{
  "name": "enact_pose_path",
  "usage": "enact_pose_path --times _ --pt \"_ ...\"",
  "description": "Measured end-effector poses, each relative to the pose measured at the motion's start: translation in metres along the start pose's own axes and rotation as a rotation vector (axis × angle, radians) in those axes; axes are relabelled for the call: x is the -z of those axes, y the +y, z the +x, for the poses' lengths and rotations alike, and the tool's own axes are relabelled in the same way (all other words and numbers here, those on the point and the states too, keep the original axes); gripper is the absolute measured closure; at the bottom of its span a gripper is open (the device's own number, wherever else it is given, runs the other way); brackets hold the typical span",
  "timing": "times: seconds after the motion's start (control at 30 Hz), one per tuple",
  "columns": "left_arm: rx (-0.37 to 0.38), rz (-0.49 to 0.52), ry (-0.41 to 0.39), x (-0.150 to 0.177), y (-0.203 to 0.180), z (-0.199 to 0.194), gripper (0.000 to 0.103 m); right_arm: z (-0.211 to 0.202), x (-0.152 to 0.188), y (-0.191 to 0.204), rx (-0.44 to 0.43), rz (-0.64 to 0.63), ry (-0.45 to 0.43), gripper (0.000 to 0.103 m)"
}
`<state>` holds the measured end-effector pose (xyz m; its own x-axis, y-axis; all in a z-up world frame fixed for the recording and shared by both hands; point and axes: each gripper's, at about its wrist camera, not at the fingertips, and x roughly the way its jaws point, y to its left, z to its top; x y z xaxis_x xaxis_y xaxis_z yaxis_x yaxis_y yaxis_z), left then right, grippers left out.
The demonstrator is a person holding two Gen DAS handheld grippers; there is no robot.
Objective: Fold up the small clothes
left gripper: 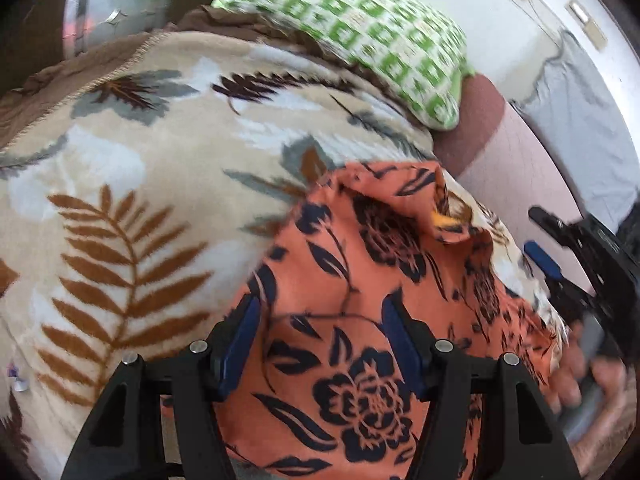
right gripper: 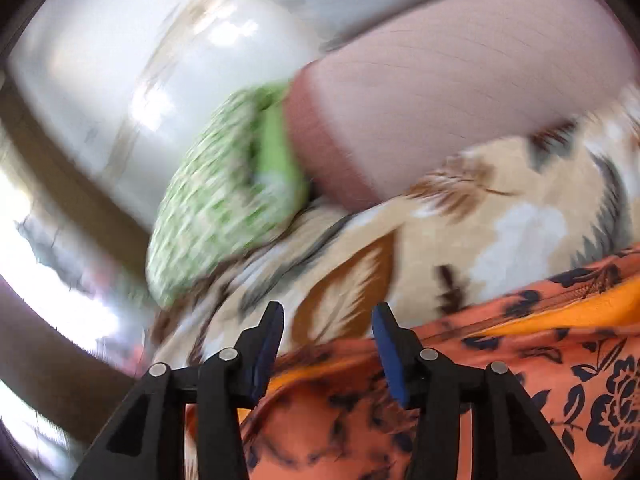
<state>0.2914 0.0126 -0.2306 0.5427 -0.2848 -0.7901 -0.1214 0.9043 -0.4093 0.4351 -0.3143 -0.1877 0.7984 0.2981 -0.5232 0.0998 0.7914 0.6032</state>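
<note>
Two open grippers over one soft orange cloth on the bed

The left gripper point(left gripper: 320, 344) has its blue fingers point(left gripper: 240, 344) wide apart, one on each side of a patch of the orange flowered cloth point(left gripper: 360, 280), and they do not squeeze it. The right gripper point(right gripper: 328, 352) has its fingers about half open with nothing between them; they hang just above the cloth's near edge. The cloth looks thin, light and floppy, with a yellow inside point(right gripper: 580, 312) showing. It will bend and slide easily, so I think a hem or a corner is the best place to pinch. It lies bunched up on the leaf blanket point(left gripper: 140, 160) on the bed, near the blanket's side by the pink mattress point(left gripper: 520, 168). I count one cloth, one blanket, one green checked pillow point(left gripper: 360, 32) at the far end, and two grippers.
</note>
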Motion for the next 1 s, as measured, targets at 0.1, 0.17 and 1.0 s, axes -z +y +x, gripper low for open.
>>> enact_pose_path --times 0.1,0.17,1.0 --pt "-0.050 -0.017 -0.038 0.000 0.007 -0.008 0.039 0.009 0.018 0.042 -0.040 -0.140 0.177 0.053" --pt "-0.100 -0.039 -0.060 0.000 0.016 -0.013 0.039 0.020 0.035 0.059 -0.091 -0.169 0.273 0.053" --pt "-0.196 0.443 0.086 0.043 -0.043 0.020 0.020 -0.099 0.012 -0.216 0.285 0.471 -0.040 0.050"
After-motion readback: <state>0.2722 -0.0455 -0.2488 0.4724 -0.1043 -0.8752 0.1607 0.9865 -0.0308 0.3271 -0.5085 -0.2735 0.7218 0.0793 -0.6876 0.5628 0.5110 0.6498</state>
